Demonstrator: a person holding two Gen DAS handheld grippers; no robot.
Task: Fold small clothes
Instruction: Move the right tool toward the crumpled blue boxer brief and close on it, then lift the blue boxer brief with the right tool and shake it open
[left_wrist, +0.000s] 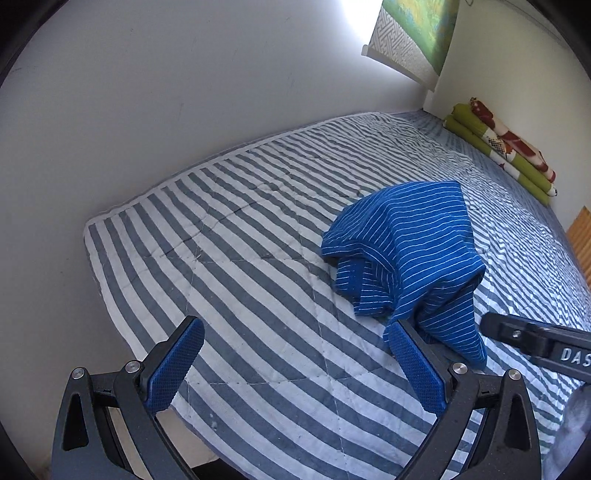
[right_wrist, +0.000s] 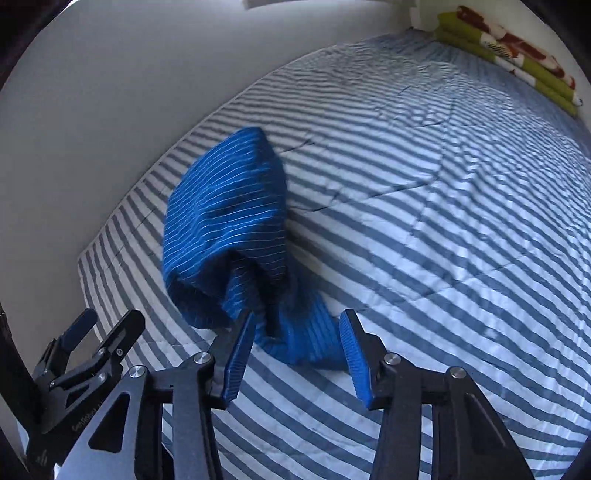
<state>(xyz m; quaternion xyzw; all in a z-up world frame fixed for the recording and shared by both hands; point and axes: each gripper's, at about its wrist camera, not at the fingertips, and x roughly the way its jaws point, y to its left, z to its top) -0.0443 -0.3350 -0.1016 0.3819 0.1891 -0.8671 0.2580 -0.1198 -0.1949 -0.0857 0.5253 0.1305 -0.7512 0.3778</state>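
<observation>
A small blue garment with thin white stripes (left_wrist: 406, 251) lies crumpled in a heap on the grey-and-white striped quilt (left_wrist: 221, 240). My left gripper (left_wrist: 295, 354) is open low over the quilt. Nothing is between its fingers, and the garment's near tail hangs just outside its right finger (left_wrist: 413, 365). In the right wrist view the garment (right_wrist: 229, 214) looks blurred, and its near end (right_wrist: 303, 339) sits between the spread fingers of my open right gripper (right_wrist: 297, 350). The right gripper's finger (left_wrist: 535, 339) shows at the right edge of the left wrist view. The left gripper (right_wrist: 92, 350) appears at the lower left of the right wrist view.
A plain wall runs along the quilt's left and far sides. A folded green, red and white blanket (left_wrist: 506, 147) (right_wrist: 517, 48) lies at the far right end of the bed. A scroll (left_wrist: 417, 29) hangs on the wall above. A wooden slatted edge (left_wrist: 580, 240) borders the right.
</observation>
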